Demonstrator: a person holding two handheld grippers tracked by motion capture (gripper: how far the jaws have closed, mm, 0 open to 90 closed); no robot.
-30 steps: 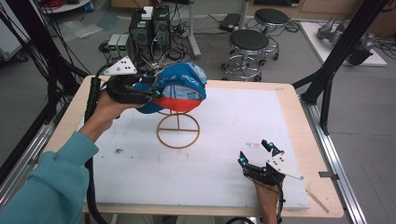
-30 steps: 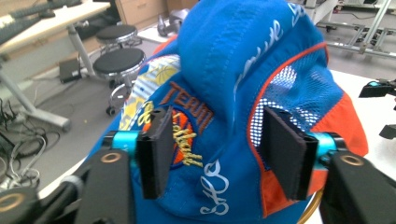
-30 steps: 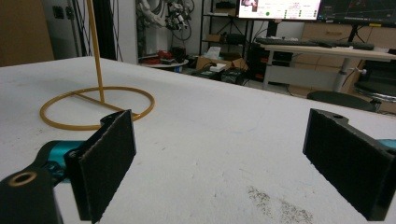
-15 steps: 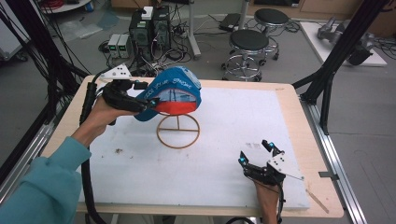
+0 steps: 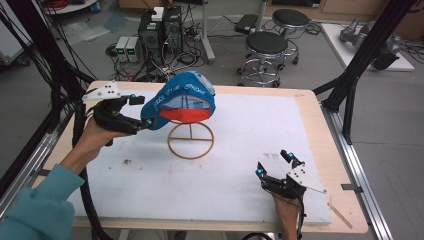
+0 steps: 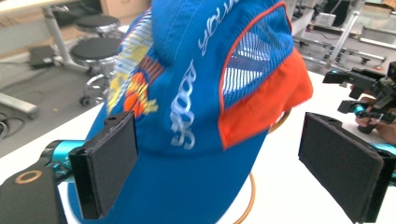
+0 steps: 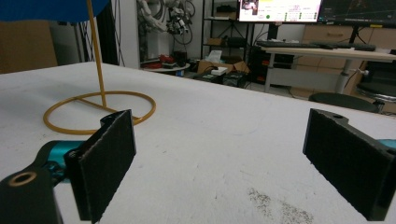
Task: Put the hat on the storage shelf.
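Your left hand-held gripper (image 5: pixel 141 111) sits at the brim end of the blue cap (image 5: pixel 181 98), jaws wide and just been opening; the left gripper view shows the cap between the pads (image 6: pixel 108 167), neither pressing it. The cap rests on top of the yellow wire stand (image 5: pixel 190 141), just right of that gripper. Your right hand-held gripper (image 5: pixel 272 164) rests low on the white table (image 5: pixel 240 140), jaws wide with nothing between, well apart from the stand.

1 cap (image 5: pixel 182 100), 1 stand (image 5: pixel 191 141), 2 stools (image 5: pixel 267 45).
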